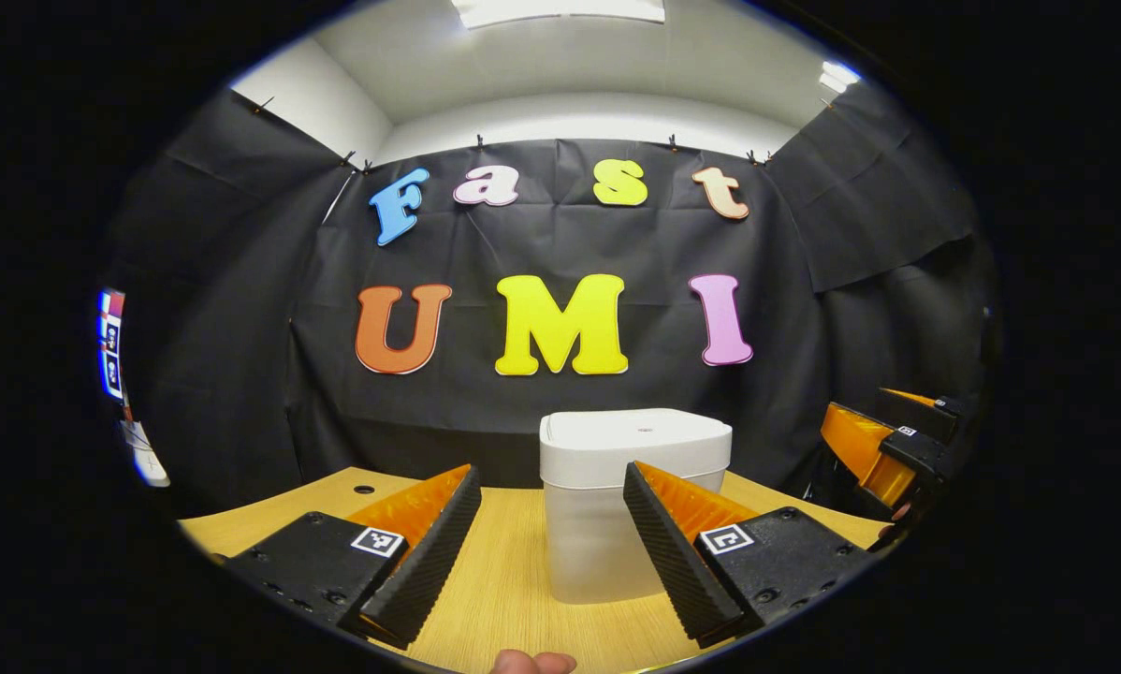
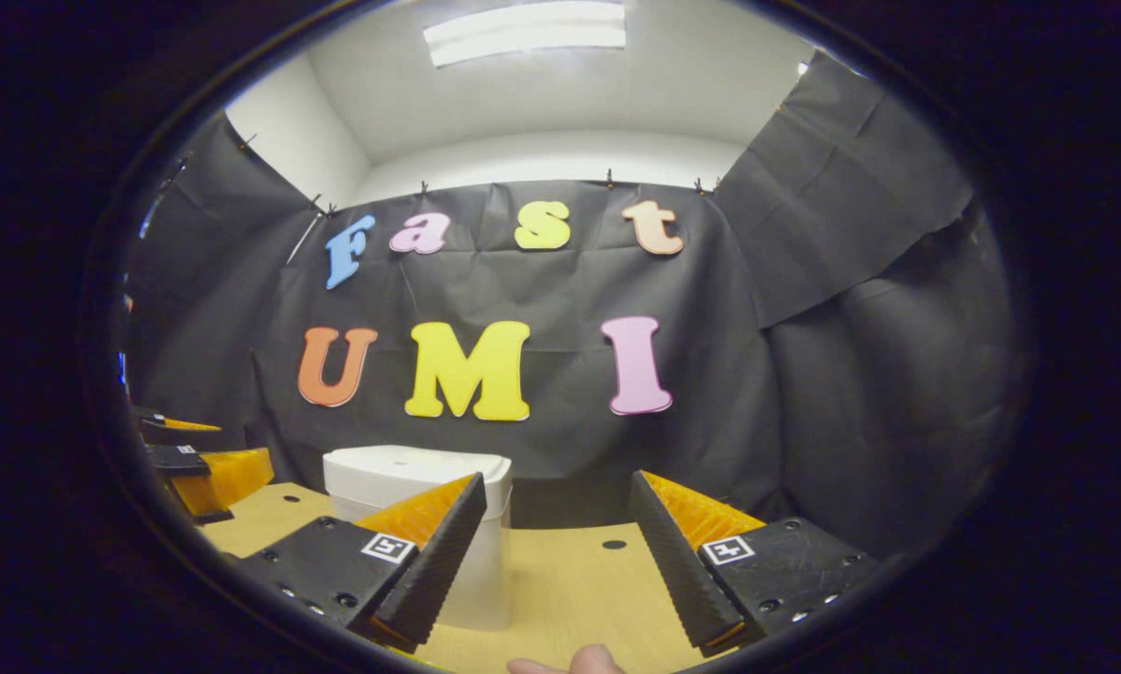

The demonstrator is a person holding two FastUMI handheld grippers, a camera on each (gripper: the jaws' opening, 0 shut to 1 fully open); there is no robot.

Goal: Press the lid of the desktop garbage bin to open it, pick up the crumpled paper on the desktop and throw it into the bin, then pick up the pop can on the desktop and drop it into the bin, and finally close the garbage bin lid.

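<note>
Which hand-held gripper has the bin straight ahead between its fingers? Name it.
The left hand-held gripper: the bin shows between its open fingers. From the right hand-held gripper, it sits off to the left, behind one finger.

One white desktop garbage bin (image 1: 635, 468), lid down, ahead between the left gripper (image 1: 553, 552) fingers. One wooden desktop (image 1: 504, 599) beneath it. Two grippers: the right gripper (image 2: 556, 562), fingers spread, has the bin ahead to its left.
</note>
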